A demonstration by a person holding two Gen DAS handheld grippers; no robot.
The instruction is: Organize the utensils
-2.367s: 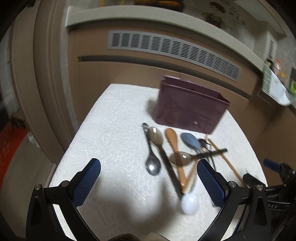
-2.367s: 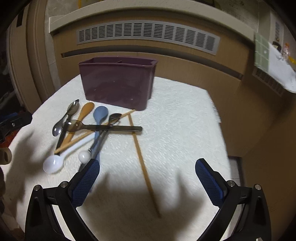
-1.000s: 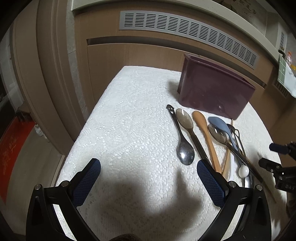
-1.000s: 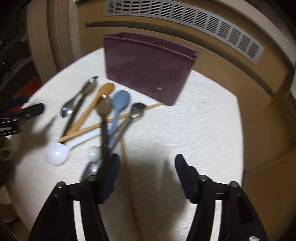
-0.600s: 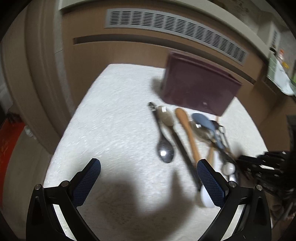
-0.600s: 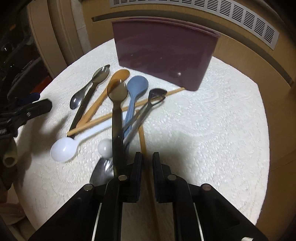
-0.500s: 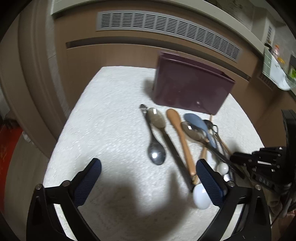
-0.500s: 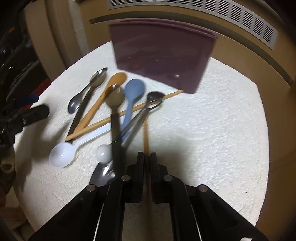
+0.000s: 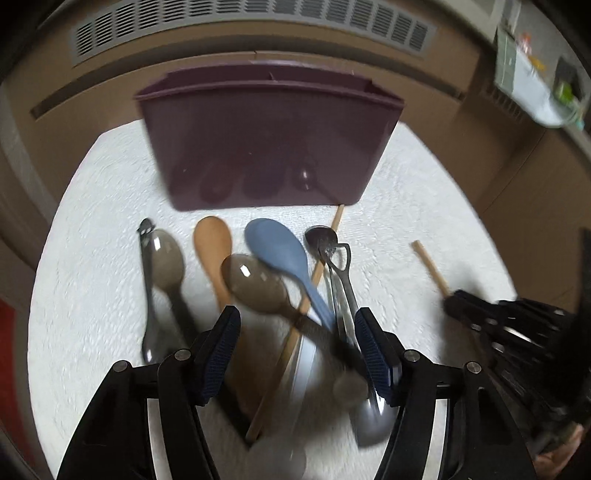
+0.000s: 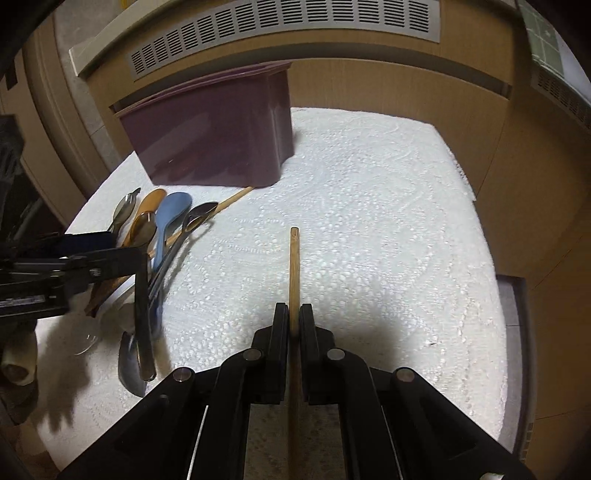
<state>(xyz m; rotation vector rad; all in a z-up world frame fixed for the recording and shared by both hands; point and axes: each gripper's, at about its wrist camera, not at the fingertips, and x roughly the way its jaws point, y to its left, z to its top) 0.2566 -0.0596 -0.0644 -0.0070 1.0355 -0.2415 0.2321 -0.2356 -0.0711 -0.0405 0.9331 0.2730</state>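
Observation:
A purple utensil bin point(image 9: 266, 136) stands at the back of the white-clothed table point(image 9: 424, 192); it also shows in the right wrist view point(image 10: 214, 133). Before it lie several spoons: a blue one point(image 9: 280, 254), an orange one point(image 9: 214, 240), smoky translucent ones point(image 9: 255, 280), metal ones point(image 9: 328, 240), and a wooden chopstick point(image 9: 295, 325). My left gripper point(image 9: 299, 332) is part-closed, its jaws straddling the pile's handles, gripping nothing visibly. My right gripper point(image 10: 293, 321) is shut on a second wooden chopstick point(image 10: 294, 266), right of the pile.
A wooden cabinet with a vent grille point(image 10: 280, 26) runs behind the table. The cloth right of the chopstick point(image 10: 388, 229) holds nothing. The table's right edge point(image 10: 495, 266) drops to the floor. A white spoon bowl point(image 10: 85, 338) lies at the pile's near end.
My left gripper moved in over the spoon pile and its jaws narrowed. My right gripper shifted right, away from the pile, and is now shut on the lone chopstick.

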